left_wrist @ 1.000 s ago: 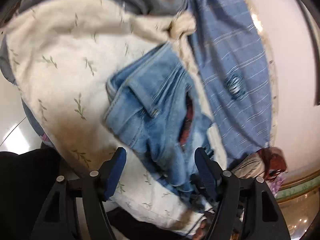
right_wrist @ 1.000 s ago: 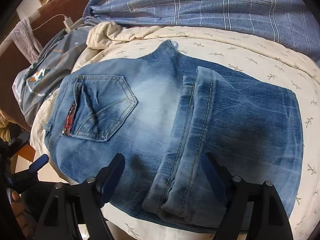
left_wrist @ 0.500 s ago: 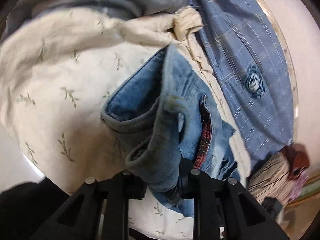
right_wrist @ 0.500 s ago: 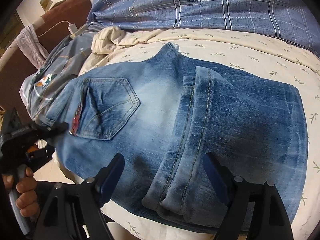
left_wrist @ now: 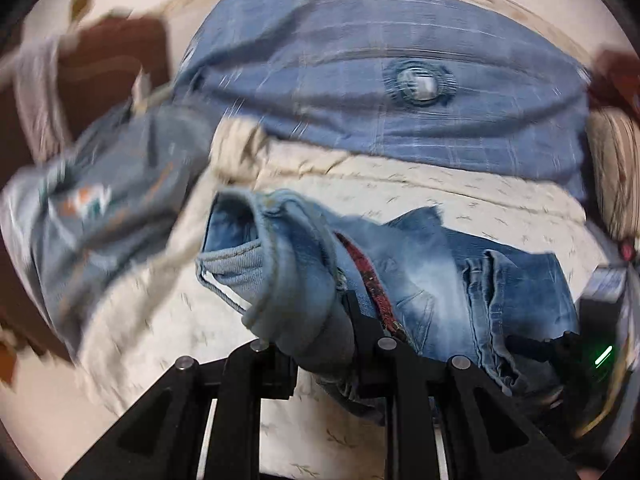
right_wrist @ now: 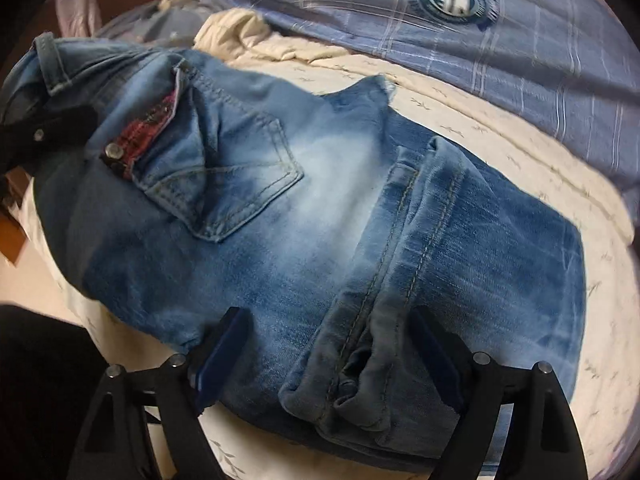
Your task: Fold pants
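Observation:
Blue jeans (right_wrist: pixel 320 200) lie folded on a cream bedsheet (right_wrist: pixel 500 128), back pocket up, with the leg hems (right_wrist: pixel 360 380) doubled over at the near edge. My left gripper (left_wrist: pixel 320 344) is shut on the waistband (left_wrist: pixel 288 264) and holds that end raised off the sheet. It shows as a black shape (right_wrist: pixel 48 132) at the far left of the right wrist view. My right gripper (right_wrist: pixel 332 356) is open and low over the near edge. Its blue pads (right_wrist: pixel 224 344) stand either side of the hems without pressing them.
A blue plaid cloth with a round badge (right_wrist: pixel 440 40) lies along the far side of the bed. A grey garment with an orange and teal logo (left_wrist: pixel 100 208) is piled at the left. Brown furniture (left_wrist: pixel 108 68) stands behind it. The sheet's near edge drops off below the jeans.
My left gripper went from open around the waistband to shut on it, then lifted and rolled, pulling that end of the jeans up. The right gripper stayed put and open.

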{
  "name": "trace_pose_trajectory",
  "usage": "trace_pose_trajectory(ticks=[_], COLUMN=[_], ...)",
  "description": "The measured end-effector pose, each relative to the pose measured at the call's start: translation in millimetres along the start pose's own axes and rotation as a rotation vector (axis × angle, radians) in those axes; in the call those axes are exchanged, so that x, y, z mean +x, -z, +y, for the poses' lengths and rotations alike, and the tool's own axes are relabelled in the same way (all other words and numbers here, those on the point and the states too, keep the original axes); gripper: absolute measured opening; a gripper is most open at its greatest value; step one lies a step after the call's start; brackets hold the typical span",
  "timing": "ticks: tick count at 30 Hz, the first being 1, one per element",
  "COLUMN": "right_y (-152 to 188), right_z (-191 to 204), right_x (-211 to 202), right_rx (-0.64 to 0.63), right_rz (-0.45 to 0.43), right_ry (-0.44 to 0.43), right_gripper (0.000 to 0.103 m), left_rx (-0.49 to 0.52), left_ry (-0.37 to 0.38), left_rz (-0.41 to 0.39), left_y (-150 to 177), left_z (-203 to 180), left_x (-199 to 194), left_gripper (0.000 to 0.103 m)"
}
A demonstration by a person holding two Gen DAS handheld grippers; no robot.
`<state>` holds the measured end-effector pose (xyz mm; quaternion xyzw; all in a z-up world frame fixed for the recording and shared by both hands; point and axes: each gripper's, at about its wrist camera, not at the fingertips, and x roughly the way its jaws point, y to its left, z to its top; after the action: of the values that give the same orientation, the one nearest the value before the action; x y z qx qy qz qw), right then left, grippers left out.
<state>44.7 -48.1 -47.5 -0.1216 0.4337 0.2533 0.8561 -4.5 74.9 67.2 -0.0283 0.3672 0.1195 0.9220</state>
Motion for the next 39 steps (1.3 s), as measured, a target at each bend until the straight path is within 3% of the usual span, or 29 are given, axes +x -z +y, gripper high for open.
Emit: trace_pose_trajectory(ticks=[2,4,6,10,16,20,22,24,25,28,31,33,36,39], right_y=[7,20,32,54,93,108,115,114,113,109,108,104,95,72], right_z=[-32,-74,-108,-173,-231,-251,-259,-263,-262,-258,-250,-241,-225,-202], right_x=[-18,-42,-62,-98,-116,-115,-114,-108,-106,-96,-93,-93,-96,-95], right_rx=[0.179,0.360,0.470,0.628,0.771,0.814,0.834,0.850,0.850,0.841,0.816,0.787,0.736,0.635], right_rz=[-0.057,-0.140,-0.212,-0.325,-0.405,-0.396,-0.385,-0.373,-0.367,-0.347,-0.334,-0.323,-0.313,-0.283], right_ry=[-0.177,-0.269,-0.277,-0.266,-0.236,-0.243,-0.263,-0.282,-0.289,-0.310,-0.323,-0.368,-0.426,-0.452], right_gripper=[0.086,0.086,0.086,0.086,0.086,0.086,0.086,0.086,0.086,0.086,0.086,0.086,0.086,0.086], left_rx=[0.098,0.243,0.375,0.545,0.749,0.905,0.968,0.997,1.009,0.953,0.732,0.538,0.262,0.086], left_ry=[-0.009,-0.026,-0.030,-0.004,0.078,0.086,0.062,0.062,0.061,0.151,0.336,0.397,0.388,0.333], left_rz=[-0.025,-0.070,-0.103,-0.131,-0.092,-0.038,0.002,0.016,0.009,0.007,0.033,0.011,-0.022,0.047], left_y=[-6,-8,-2,8,35,65,79,85,86,76,51,36,26,26], left_z=[-18,-48,-80,-135,-208,-245,-256,-261,-262,-251,-211,-168,-102,-61], left_x=[-10,-18,-27,-33,-27,-9,4,8,6,-11,-34,-49,-46,-17], left_gripper=[0.020,0.020,0.020,0.019,0.018,0.019,0.025,0.041,0.042,0.052,0.062,0.077,0.084,0.084])
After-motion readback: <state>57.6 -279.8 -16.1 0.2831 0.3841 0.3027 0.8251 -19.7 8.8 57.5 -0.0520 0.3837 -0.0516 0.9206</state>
